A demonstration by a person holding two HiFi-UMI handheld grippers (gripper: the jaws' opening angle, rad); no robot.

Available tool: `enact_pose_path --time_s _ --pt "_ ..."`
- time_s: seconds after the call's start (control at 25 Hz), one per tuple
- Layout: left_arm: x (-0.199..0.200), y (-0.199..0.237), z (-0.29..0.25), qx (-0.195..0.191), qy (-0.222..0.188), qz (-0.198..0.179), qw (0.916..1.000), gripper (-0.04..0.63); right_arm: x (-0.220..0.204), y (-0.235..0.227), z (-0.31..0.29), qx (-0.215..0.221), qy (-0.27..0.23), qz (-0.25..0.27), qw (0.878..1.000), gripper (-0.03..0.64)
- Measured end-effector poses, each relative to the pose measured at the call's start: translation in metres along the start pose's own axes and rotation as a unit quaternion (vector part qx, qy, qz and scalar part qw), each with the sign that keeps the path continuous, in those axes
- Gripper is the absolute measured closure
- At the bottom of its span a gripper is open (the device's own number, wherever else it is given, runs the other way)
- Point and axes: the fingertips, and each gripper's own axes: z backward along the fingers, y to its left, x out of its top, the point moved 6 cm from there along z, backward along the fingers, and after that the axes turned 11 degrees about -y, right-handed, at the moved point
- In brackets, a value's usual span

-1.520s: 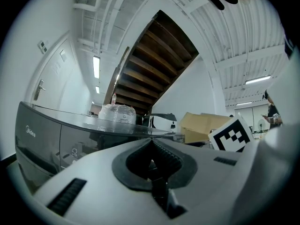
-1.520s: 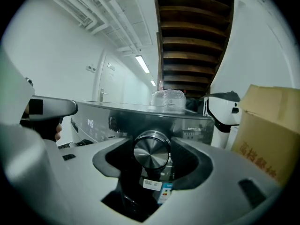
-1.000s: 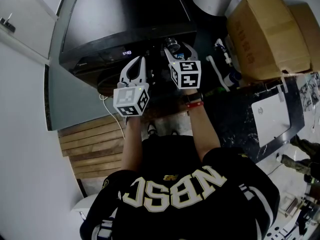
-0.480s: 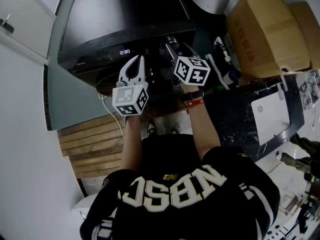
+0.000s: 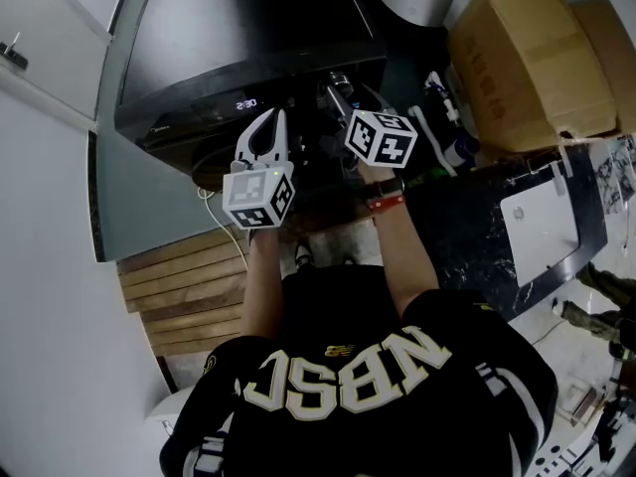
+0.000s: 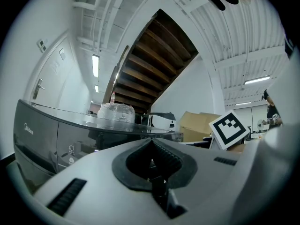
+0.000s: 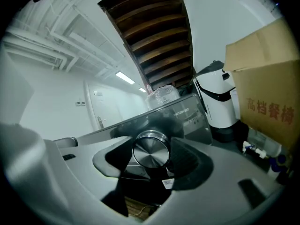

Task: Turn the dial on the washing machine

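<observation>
While gripper (image 7: 151,144) round dial (image 7: 150,153), box (image 7: 269,90) near.

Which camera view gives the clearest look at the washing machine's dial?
The right gripper view: the round metal dial sits at the centre, held between the fingers of the right gripper. The head view shows only a sliver of it beyond that gripper. The left gripper view does not show it.

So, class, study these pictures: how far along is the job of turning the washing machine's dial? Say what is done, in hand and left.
Done: the right tool is closed on the dial of the washing machine. In hand: probably the turn, judging by its tilted marker cube. Left: finishing the turn and letting go. The left tool hangs shut and empty.
</observation>
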Motion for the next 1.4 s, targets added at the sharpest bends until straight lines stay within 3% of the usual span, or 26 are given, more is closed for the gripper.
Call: enact_pose_path --time_s 0.36,0.6,0.76,0.96,1.4 --pt "0.001 -0.001 0.0 0.001 -0.002 -0.001 1.0 0.581 -0.001 -0.001 0.001 -0.002 -0.003 -0.02 1.0 0.357" --pt "-0.002 -0.003 0.0 -0.001 0.002 0.003 1.0 0.581 -0.004 -0.007 0.002 -0.001 -0.027 -0.102 0.994 0.357" --pt "-0.003 -0.002 -0.001 -0.001 0.004 0.004 1.0 0.581 -0.007 -0.013 0.003 0.001 -0.043 -0.187 0.981 0.357" --pt "-0.004 -0.004 -0.002 -0.002 0.005 0.004 1.0 0.581 -0.012 -0.019 0.003 0.005 -0.058 -0.296 0.953 0.357" --pt "0.003 0.003 -0.004 0.011 -0.005 0.004 0.9999 0.581 -0.005 -0.022 0.007 0.012 -0.05 -0.223 0.974 0.356"
